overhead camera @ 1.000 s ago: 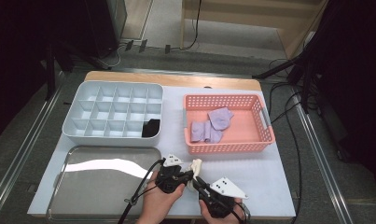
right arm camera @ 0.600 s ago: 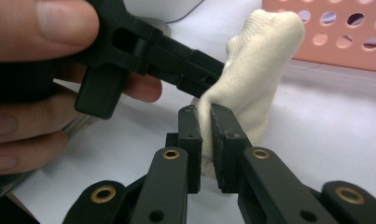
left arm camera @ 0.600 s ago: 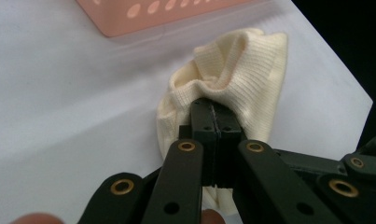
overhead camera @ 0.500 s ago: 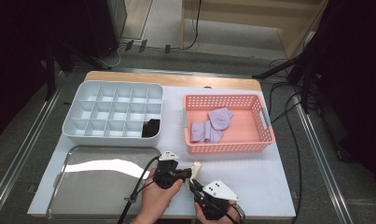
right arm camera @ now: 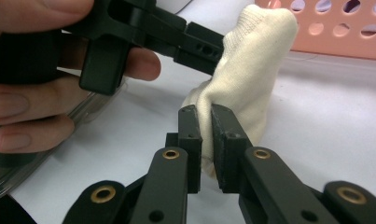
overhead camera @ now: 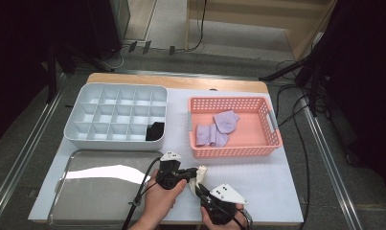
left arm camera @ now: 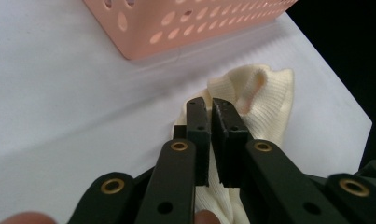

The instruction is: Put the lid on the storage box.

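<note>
A white rectangular table top with a pale wooden strip along its far edge stands on a grey floor, with dark stands and black cables around it and a light wooden frame beyond.

A grey plastic organiser tray, moulded into a grid of small square compartments, sits at the far left; 1 compartment in its near right corner holds a black bundle. Near left lies a shiny flat metal tray with rounded corners that mirrors the ceiling light. At the right stands a salmon-pink plastic basket with perforated walls, holding soft lilac cloth pieces.

The cream ribbed-knit sock, soft and crumpled with a rolled cuff, hangs just above the table's near edge, between the metal tray and the basket, gripped from 2 sides. The left gripper, matte black with brass rivets, pinches the sock's upper part; its jaws have just eased slightly apart, yet they stand narrow with the knit between them in the left gripper view. The right gripper has its jaws narrow too, clamped on the sock's lower fold.
</note>
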